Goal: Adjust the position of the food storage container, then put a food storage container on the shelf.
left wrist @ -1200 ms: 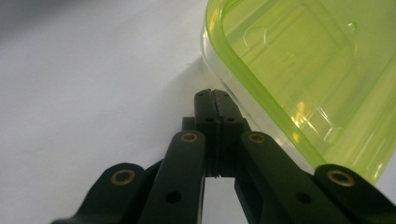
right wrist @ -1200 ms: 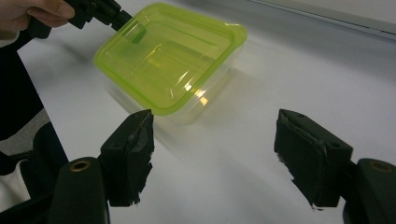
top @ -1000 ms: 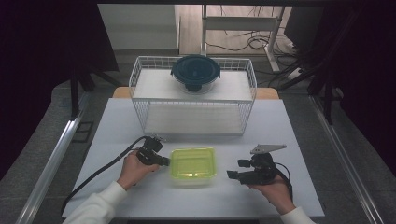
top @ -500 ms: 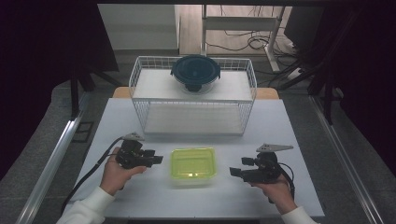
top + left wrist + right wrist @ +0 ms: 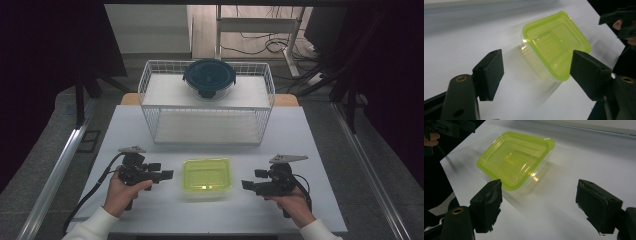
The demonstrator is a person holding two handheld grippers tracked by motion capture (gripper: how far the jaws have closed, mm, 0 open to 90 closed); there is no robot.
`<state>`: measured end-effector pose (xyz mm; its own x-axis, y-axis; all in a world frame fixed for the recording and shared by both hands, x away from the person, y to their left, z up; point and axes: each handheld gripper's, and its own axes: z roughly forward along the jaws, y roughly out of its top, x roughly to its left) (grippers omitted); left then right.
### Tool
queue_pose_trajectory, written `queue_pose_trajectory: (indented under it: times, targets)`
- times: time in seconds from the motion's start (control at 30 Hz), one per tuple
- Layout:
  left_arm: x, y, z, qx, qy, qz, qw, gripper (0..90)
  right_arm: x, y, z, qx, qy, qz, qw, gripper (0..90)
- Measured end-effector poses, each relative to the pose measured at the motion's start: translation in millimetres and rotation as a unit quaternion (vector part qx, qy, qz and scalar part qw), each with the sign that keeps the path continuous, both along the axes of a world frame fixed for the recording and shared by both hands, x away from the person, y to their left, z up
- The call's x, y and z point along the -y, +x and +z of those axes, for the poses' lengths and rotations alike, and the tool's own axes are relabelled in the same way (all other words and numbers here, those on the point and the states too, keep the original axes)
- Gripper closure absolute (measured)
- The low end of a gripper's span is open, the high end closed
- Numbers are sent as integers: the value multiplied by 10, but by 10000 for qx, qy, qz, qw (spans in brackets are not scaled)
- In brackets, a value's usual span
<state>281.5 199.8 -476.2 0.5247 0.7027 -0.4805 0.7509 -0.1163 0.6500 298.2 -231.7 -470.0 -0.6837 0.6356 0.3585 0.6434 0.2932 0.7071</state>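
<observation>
**Green-lidded box flanked by two open grippers**

A white table is seen from above, with a wire basket set at its far side and a round dark-lidded container placed on top of it. Near the front edge, a clear box with a green lid is stood flat between the two tools. The left gripper is held just beside it, its jaws having just been opening, with nothing between them. The right gripper is kept wide apart and empty, pointed at the box.
</observation>
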Motion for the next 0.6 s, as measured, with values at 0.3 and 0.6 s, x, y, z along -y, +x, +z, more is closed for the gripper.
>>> queue_pose_trajectory:
  times: [0.3,0.6]
  targets:
    - [13,12,-25,-99,-163,38,9998,223,-2,82,-16,-220,278,-119,9993,273]
    - [35,144,-167,-436,-573,-1,9974,239,-68,217,-62,-697,672,-223,9951,333]
